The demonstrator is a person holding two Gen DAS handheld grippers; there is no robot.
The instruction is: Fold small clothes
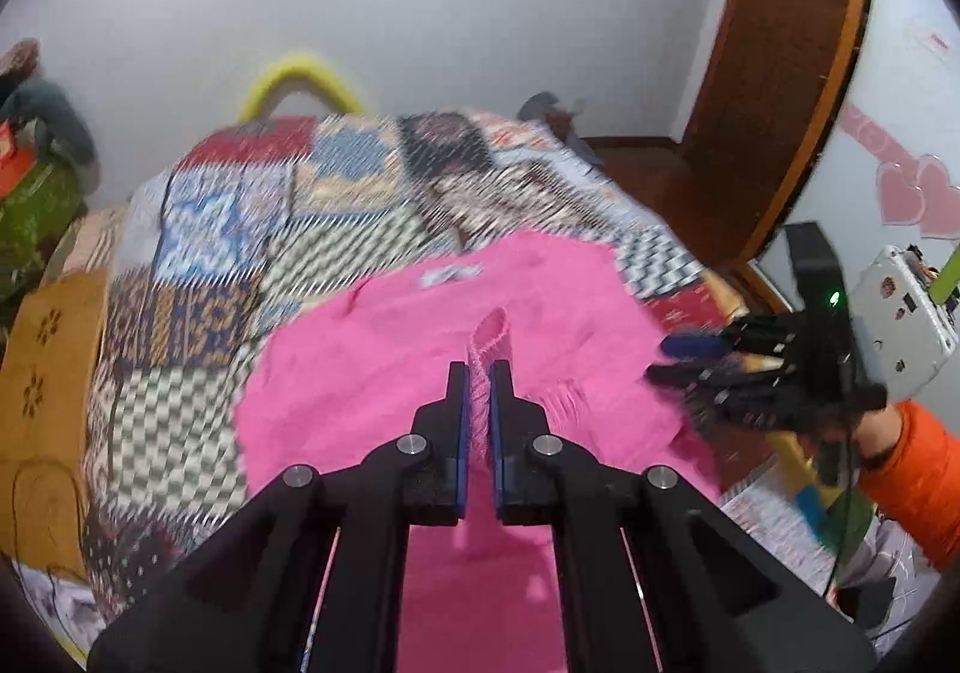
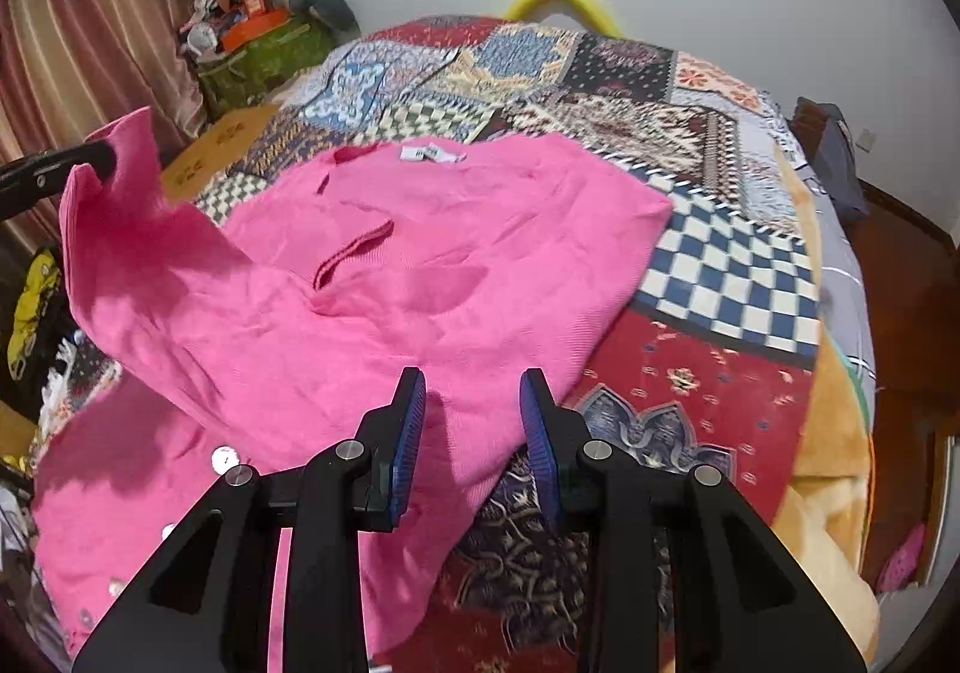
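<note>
Your left hand-held gripper (image 1: 478,373) is clamped shut on a ribbed edge of the pink sweater (image 2: 384,277), holding that corner lifted off the bed (image 2: 720,313). Your right hand-held gripper (image 2: 472,391) hangs partly open with nothing held, its fingers over the sweater's lower edge. The rest of the sweater lies spread across the patchwork quilt (image 2: 600,91), label (image 2: 427,153) toward the wall.

You see a bright pink knitted garment (image 2: 384,277) with a white neck label (image 2: 427,153), lying on a patchwork bedspread (image 2: 708,253) of blue-and-white checks, red floral squares and grey-green checks. Your black grippers carry blue pads (image 2: 410,433). Behind stand a yellow headboard arch (image 1: 297,76), striped pink-brown curtains (image 2: 96,13) and an orange sleeve (image 1: 918,469)
</note>
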